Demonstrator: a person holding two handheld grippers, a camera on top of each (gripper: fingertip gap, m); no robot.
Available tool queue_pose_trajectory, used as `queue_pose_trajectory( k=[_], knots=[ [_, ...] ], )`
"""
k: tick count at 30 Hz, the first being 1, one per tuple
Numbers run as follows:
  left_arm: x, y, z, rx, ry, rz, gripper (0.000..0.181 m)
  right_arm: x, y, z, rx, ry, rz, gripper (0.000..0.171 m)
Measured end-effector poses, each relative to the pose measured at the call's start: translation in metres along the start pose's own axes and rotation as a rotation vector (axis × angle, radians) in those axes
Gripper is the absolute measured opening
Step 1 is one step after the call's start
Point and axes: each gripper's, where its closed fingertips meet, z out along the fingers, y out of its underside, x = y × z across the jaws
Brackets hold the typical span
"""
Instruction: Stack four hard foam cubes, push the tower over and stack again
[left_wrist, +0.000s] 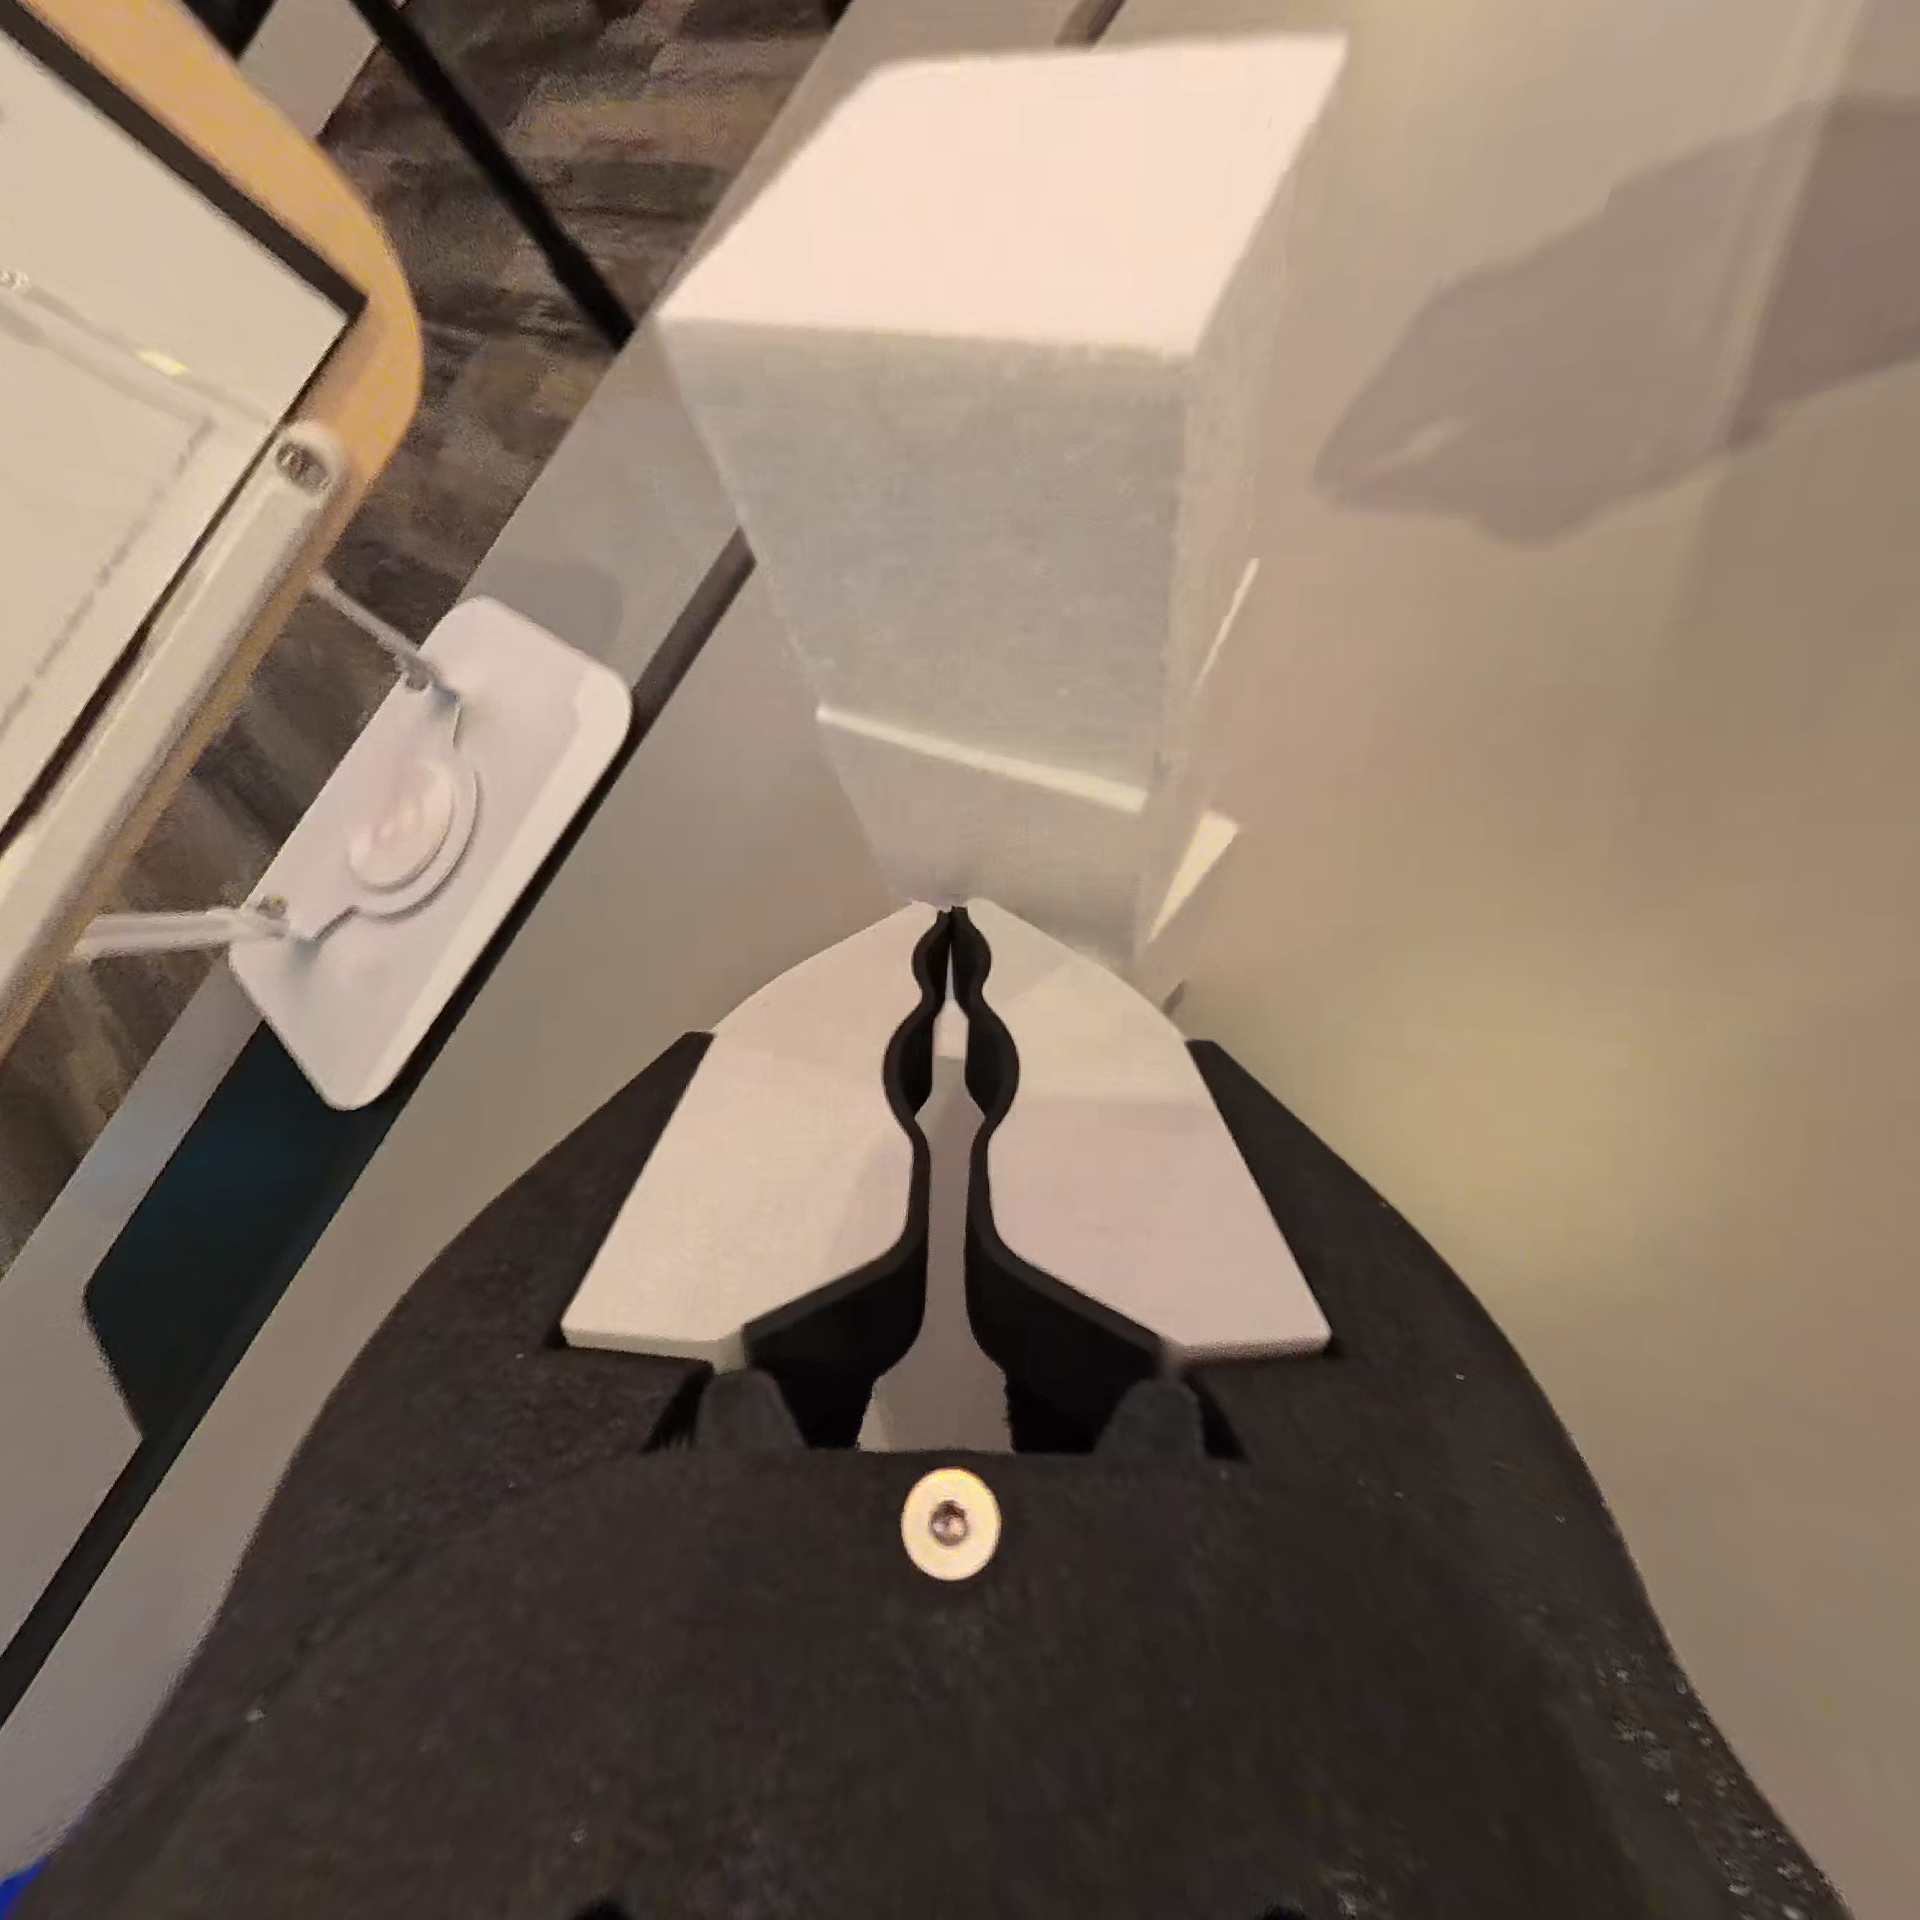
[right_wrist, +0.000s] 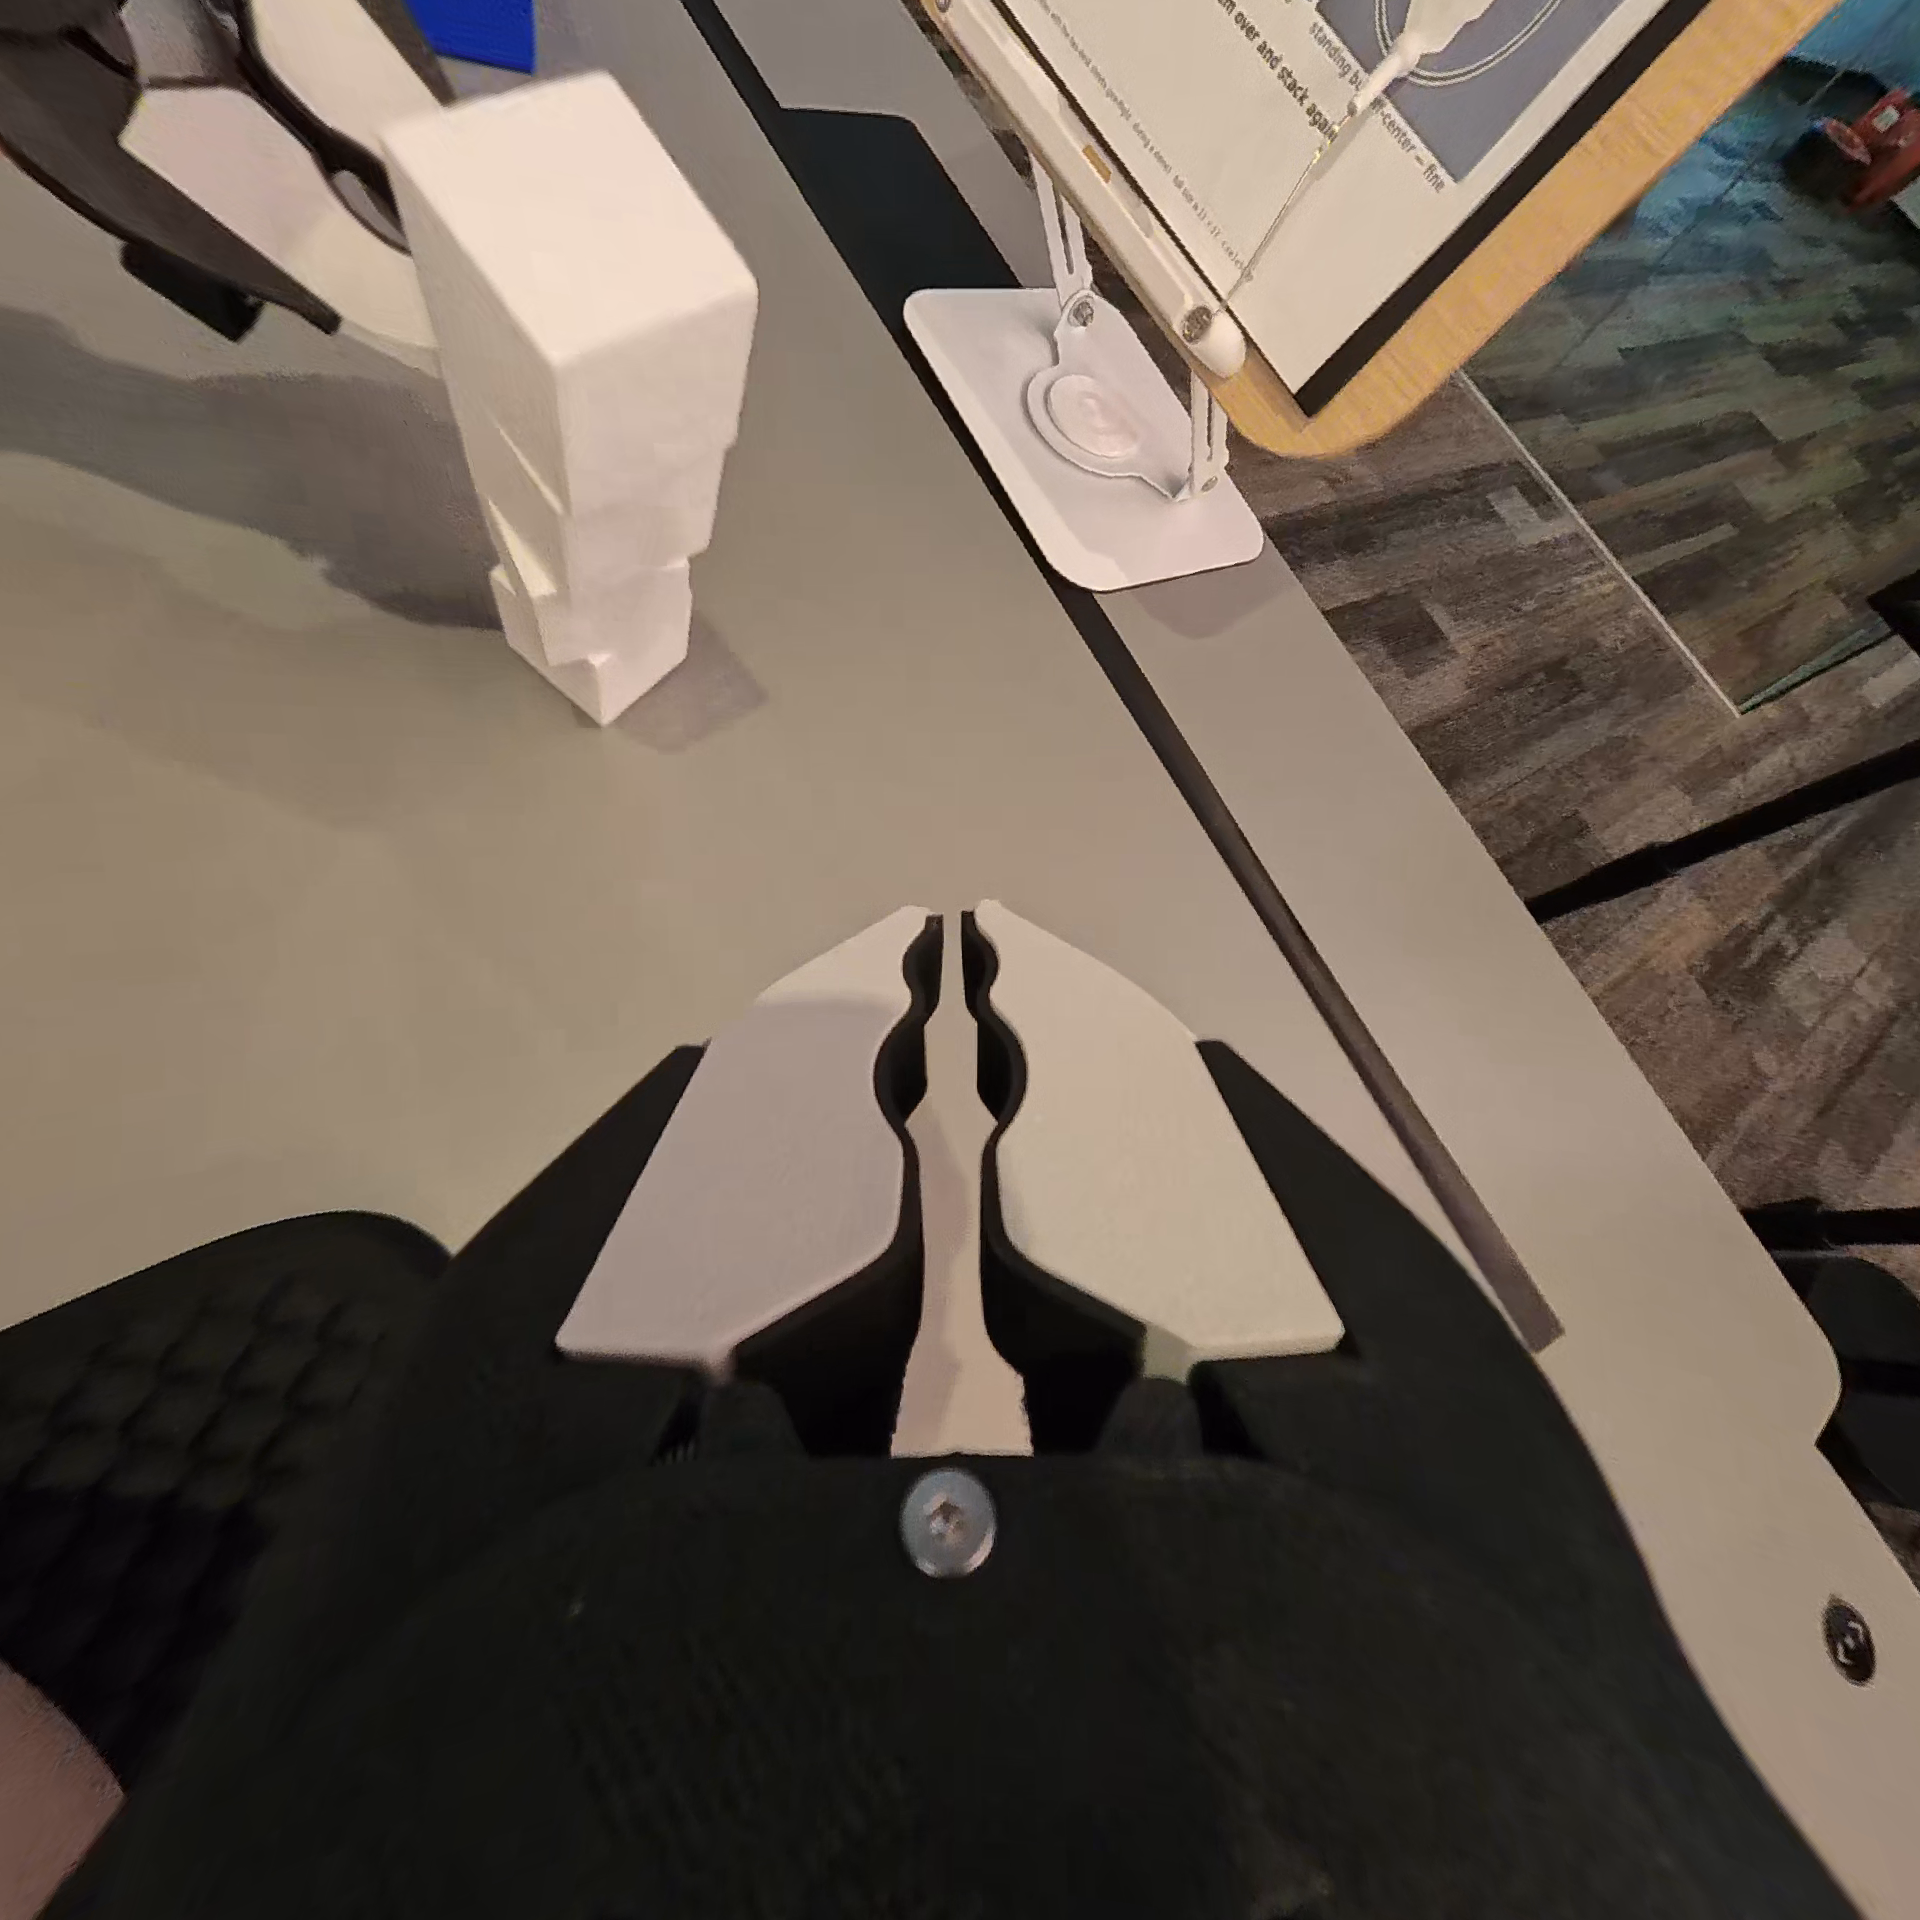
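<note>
The right gripper (right_wrist: 951, 914) is hovering over the bare grey table (right_wrist: 312, 935) with its two white fingers (right_wrist: 790, 1143) almost touching, only a thin slit showing between the tips, and it is holding nothing. The left gripper (left_wrist: 951, 912) is pressed fully together, tip against tip, with nothing between its fingers (left_wrist: 769, 1164). Its tips are sitting right at the near face of the tower of foam cubes (left_wrist: 966, 540); whether they are touching it cannot be told.

The tower is standing on the table. In the right wrist view it (right_wrist: 582, 395) is standing well ahead and to the left, with the left gripper (right_wrist: 249, 177) just behind it. The cubes are plain white and a little grainy, with no marks on them. They are piled one on another but not lined up; each is turned a bit, so corners are sticking out like steps. The top cube (left_wrist: 997, 208) is looking the biggest because it is nearest the camera.

Farther off, at the table edge, a white stand base (right_wrist: 1091, 447) is holding up a printed sheet (right_wrist: 1351, 156) on a wood-edged board (right_wrist: 1538, 239). The sheet is showing black printed lines and a grey picture. Beyond that, patchy grey carpet (right_wrist: 1662, 623) is covering the floor.
</note>
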Motion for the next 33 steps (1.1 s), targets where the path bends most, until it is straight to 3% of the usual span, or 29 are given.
queue_pose_trajectory(
  k=[7, 12, 17, 22, 27, 33],
  knots=[
    [0.004, -0.028, -0.003, 0.083, 0.009, -0.023, 0.001, 0.028, 0.024, -0.026, -0.006, 0.124, 0.149, 0.010],
    [-0.013, -0.012, -0.014, 0.090, 0.039, -0.088, 0.047, 0.042, 0.049, -0.037, 0.004, 0.171, 0.287, 0.031],
    [-0.005, 0.020, -0.003, 0.060, 0.149, -0.057, 0.083, 0.025, 0.063, -0.020, 0.000, 0.033, 0.334, 0.057],
    [0.003, 0.043, 0.021, 0.099, 0.238, -0.005, 0.091, -0.013, 0.077, 0.001, -0.095, -0.168, 0.312, 0.072],
    [0.008, 0.054, 0.040, 0.108, 0.217, 0.082, 0.088, -0.052, 0.088, 0.011, -0.175, -0.394, 0.369, 0.069],
    [0.015, 0.067, 0.058, 0.065, 0.245, 0.058, 0.074, -0.064, 0.097, 0.031, -0.229, -0.451, 0.353, 0.071]
  ],
)
